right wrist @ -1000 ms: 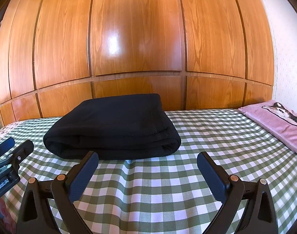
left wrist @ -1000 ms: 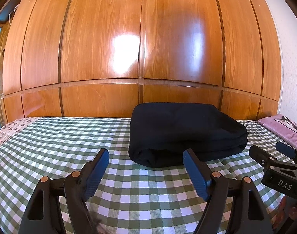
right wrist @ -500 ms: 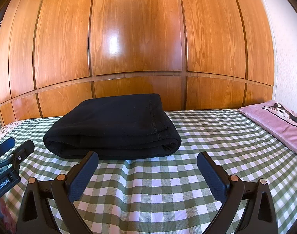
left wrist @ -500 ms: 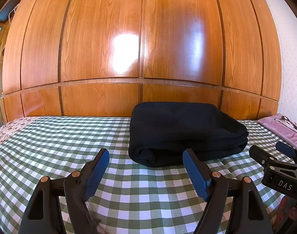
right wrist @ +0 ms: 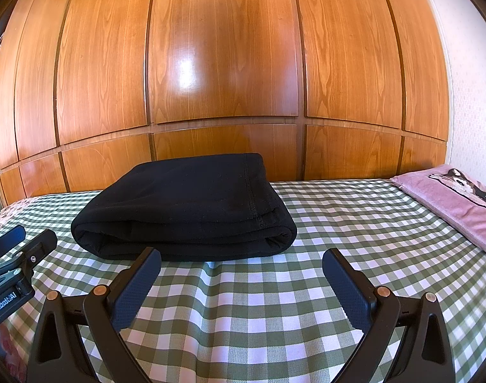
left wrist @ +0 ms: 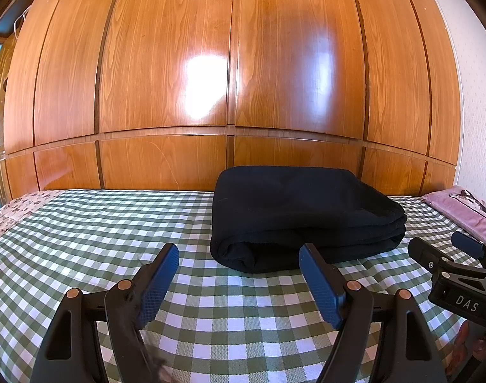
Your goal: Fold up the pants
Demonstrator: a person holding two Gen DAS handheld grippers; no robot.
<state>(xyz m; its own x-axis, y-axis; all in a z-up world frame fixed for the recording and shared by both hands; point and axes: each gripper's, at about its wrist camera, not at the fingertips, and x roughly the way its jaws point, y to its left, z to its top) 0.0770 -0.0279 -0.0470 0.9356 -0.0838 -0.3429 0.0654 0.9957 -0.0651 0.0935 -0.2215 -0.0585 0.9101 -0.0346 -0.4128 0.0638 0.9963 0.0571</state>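
The black pants [left wrist: 303,214] lie folded into a thick rectangular bundle on the green checked bed sheet [left wrist: 93,223], close to the wooden wall. They also show in the right wrist view [right wrist: 185,207]. My left gripper [left wrist: 239,255] is open and empty, a little in front of the bundle's left end. My right gripper [right wrist: 243,258] is open and empty, just in front of the bundle's right half. Neither gripper touches the pants. The right gripper also shows at the right edge of the left wrist view [left wrist: 447,252].
A wooden panelled wall [left wrist: 230,79] stands right behind the bed. A pink pillow [right wrist: 456,204] with an animal print lies at the right. A floral cloth [left wrist: 6,214] lies at the bed's left edge. A small sheet ridge [right wrist: 211,271] rises before the bundle.
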